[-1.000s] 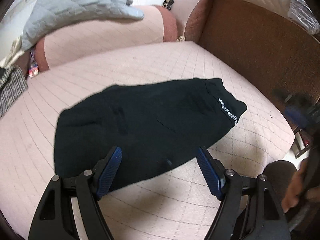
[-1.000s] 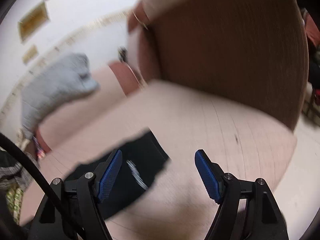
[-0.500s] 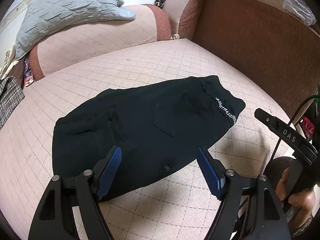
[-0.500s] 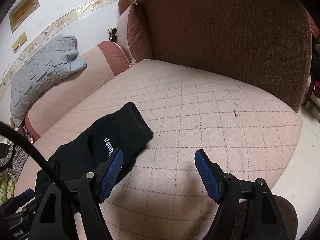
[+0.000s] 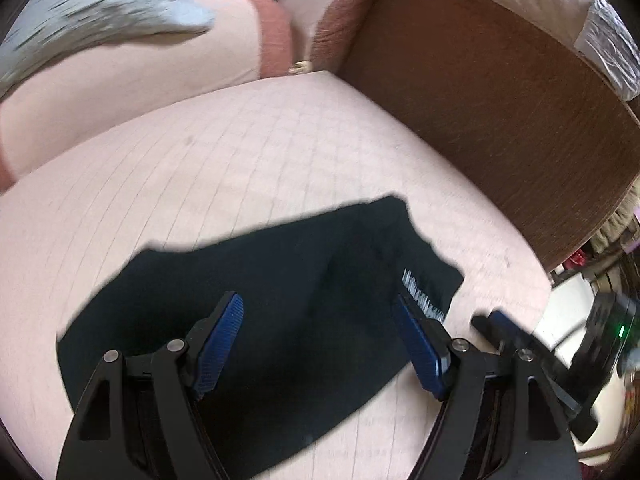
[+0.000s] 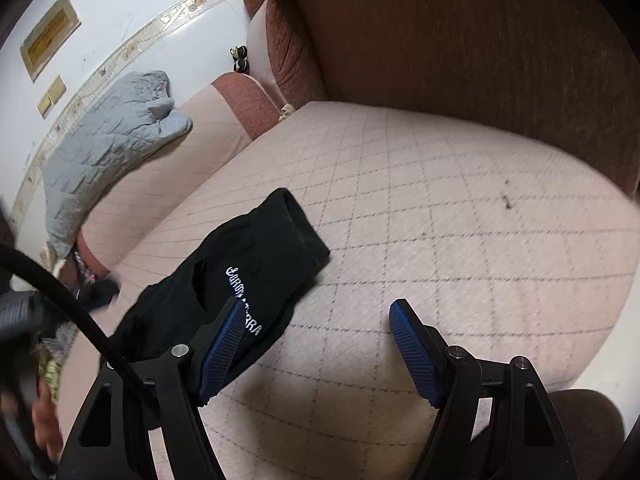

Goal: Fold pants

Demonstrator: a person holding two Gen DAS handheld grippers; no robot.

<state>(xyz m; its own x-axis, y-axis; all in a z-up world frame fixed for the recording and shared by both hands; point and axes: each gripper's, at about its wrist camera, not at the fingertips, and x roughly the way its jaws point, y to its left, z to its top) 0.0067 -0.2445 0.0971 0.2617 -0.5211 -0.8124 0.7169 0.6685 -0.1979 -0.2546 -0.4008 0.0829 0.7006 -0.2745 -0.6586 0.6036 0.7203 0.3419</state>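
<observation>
Black pants (image 5: 280,312) lie folded in a flat bundle on the pink quilted sofa seat (image 5: 224,152), waistband with white lettering at the right end. My left gripper (image 5: 320,340) is open and empty, hovering just above the near part of the pants. In the right wrist view the pants (image 6: 240,280) lie at lower left. My right gripper (image 6: 316,344) is open and empty, over the seat just right of the waistband; its left finger overlaps the lettering. The right gripper also shows at the right edge of the left wrist view (image 5: 532,352).
A brown sofa armrest (image 6: 480,48) rises on the far right. A grey quilted blanket (image 6: 108,140) drapes over the pink backrest (image 5: 120,92). The seat's front edge drops to a pale floor (image 6: 608,360) at right. Clutter lies at the far left (image 6: 60,344).
The left gripper has moved forward and right over the pants; its view is motion-blurred. The right gripper has moved closer to the waistband. Both stay open.
</observation>
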